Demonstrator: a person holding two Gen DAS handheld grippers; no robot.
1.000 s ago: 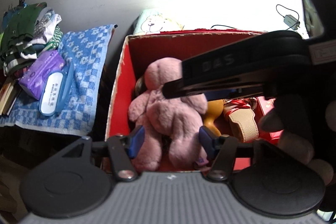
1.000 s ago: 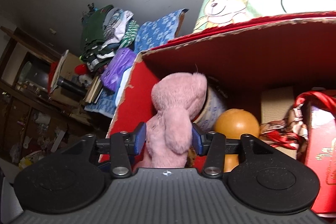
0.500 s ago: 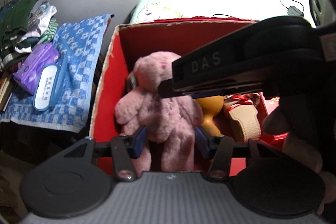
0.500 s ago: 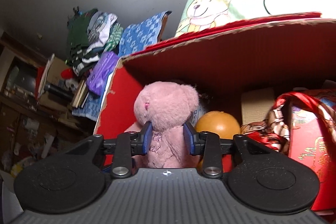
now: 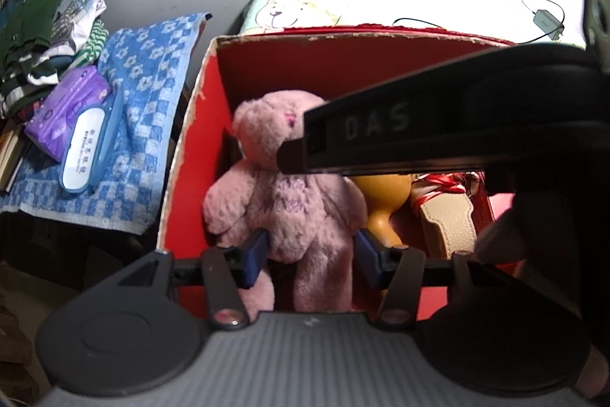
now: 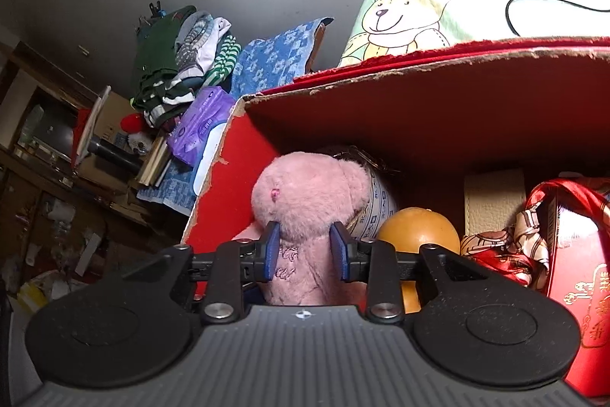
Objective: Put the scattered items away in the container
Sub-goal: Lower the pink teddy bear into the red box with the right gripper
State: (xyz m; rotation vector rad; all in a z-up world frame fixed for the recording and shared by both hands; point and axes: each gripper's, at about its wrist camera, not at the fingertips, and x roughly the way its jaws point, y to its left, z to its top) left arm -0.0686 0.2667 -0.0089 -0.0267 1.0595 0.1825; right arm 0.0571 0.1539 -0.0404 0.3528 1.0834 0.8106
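I've got my right gripper (image 6: 307,248), jaws just closing, clenched on the pink teddy (image 6: 305,205) (neck height). My left gripper (image 5: 310,256) grips its waist inside the red box (image 5: 187,155)

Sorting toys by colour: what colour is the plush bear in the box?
Pink; the plush bear shows best in the left wrist view.

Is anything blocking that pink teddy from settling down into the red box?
Nothing visible blocks it. The pink teddy bear is already inside the red cardboard box, beside an orange gourd-shaped toy. The right gripper has just been closing its jaws at the bear's neck; the left gripper brackets its hips.
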